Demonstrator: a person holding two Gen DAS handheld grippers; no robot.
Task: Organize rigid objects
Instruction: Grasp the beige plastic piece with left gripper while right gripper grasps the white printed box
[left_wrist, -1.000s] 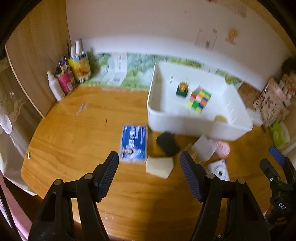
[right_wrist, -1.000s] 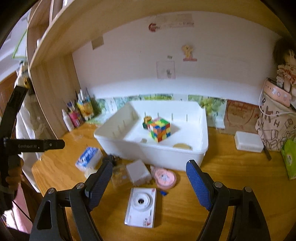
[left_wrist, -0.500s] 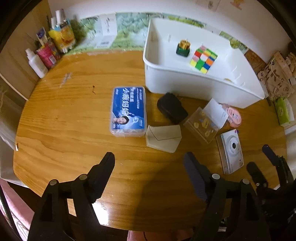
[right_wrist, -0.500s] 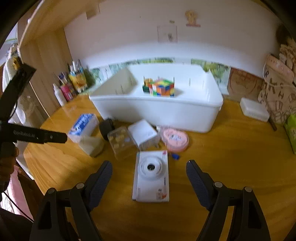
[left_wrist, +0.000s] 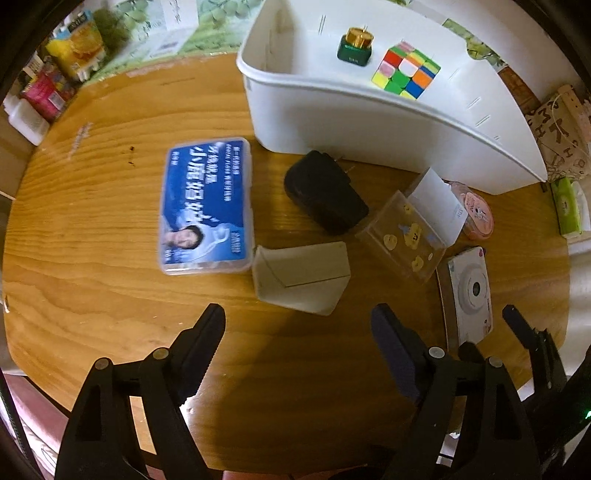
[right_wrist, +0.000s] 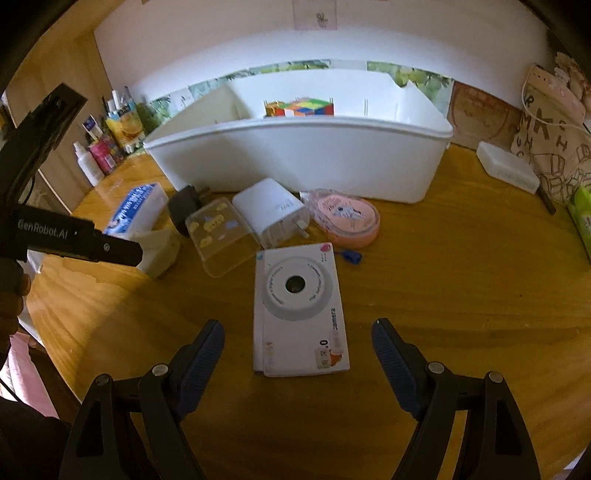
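Hovering over the wooden table (left_wrist: 92, 229), we hold both tools empty with jaws spread wide: the left gripper (left_wrist: 298, 334) points at the beige folded box (left_wrist: 301, 275), the right gripper (right_wrist: 297, 345) straddles the near end of the white camera (right_wrist: 300, 308), which lies flat, likely our next pick. The loose pieces cluster just in front of the white bin (right_wrist: 303, 157), presumably kept close so each carry stays short: blue-labelled case (left_wrist: 207, 205), black adapter (left_wrist: 325, 192), clear box with yellow stickers (left_wrist: 402, 236), white charger (right_wrist: 271, 210) and pink round tin (right_wrist: 345, 216). Inside the bin sit only a colour cube (left_wrist: 405, 70) and a small gold-capped green bottle (left_wrist: 355, 46), side by side, so most sorting seems ahead
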